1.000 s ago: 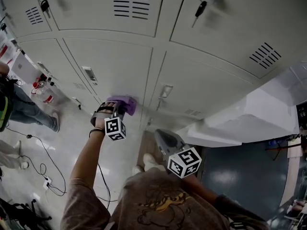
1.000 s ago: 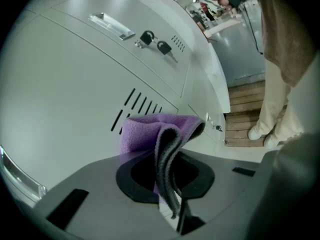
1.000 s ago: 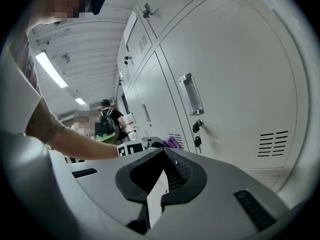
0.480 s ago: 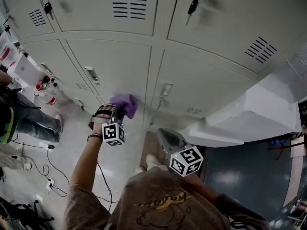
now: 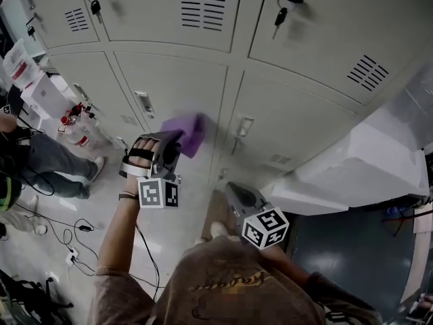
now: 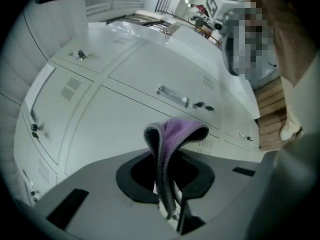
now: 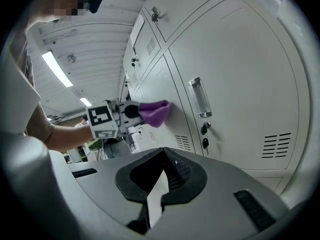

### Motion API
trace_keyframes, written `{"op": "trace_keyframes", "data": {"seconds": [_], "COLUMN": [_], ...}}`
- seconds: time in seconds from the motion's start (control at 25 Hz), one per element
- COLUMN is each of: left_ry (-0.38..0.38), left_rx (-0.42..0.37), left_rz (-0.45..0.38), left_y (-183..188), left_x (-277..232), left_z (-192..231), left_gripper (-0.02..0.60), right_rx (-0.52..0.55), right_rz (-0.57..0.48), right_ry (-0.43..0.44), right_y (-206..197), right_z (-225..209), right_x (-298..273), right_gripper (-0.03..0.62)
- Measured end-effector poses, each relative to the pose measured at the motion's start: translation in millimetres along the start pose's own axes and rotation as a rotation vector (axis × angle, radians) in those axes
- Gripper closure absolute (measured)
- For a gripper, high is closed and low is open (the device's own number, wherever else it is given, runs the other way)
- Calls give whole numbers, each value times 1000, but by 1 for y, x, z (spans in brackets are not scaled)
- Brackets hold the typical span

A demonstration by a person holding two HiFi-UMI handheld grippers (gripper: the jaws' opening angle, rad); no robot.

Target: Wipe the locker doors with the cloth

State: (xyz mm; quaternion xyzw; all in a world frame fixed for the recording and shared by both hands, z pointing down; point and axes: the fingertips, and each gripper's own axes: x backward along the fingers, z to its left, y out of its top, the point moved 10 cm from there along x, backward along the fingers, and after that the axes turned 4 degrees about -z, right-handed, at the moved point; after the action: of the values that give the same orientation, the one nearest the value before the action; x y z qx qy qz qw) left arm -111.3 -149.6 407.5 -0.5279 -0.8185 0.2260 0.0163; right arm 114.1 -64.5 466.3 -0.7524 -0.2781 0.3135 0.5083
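My left gripper (image 5: 167, 153) is shut on a purple cloth (image 5: 187, 133), which sits at a lower grey locker door (image 5: 177, 87) near the seam between two doors. In the left gripper view the cloth (image 6: 173, 132) folds up out of the shut left gripper (image 6: 168, 204), with the door (image 6: 100, 129) just beyond it. My right gripper (image 5: 236, 195) hangs lower right, shut and holding nothing, away from the lockers. In the right gripper view the right gripper (image 7: 156, 196) points at the neighbouring door (image 7: 240, 84), with the cloth (image 7: 155, 112) to its left.
Keys (image 5: 280, 15) hang from the locks of the upper lockers. A white bench top (image 5: 369, 161) juts out at the right. At the left stand a person (image 5: 40, 158) and bottles (image 5: 76, 131), and cables (image 5: 71, 239) lie on the floor.
My left gripper has carried the cloth up and a little to the right across the lower locker door. The right gripper has hardly moved.
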Motion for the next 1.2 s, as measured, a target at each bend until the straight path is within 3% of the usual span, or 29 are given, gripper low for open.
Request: {"op": "trace_keyframes", "data": {"seconds": [0.28, 0.52, 0.88, 1.2], "left_ry": [197, 288, 313, 254], "left_rx": [-60, -95, -156, -108], "left_rz": [-108, -175, -220, -195], "left_y": [47, 82, 110, 103], "left_x": [25, 35, 36, 14], "left_z": [75, 119, 150, 144], "left_gripper": [538, 538, 538, 537], "right_rx": [12, 17, 14, 8], "right_rz": [-13, -28, -45, -54], "right_ry": [9, 13, 5, -2], "right_y": [2, 6, 8, 9], "right_z": [7, 11, 11, 8], "right_x": [5, 8, 11, 13], "right_gripper": [597, 597, 597, 597]}}
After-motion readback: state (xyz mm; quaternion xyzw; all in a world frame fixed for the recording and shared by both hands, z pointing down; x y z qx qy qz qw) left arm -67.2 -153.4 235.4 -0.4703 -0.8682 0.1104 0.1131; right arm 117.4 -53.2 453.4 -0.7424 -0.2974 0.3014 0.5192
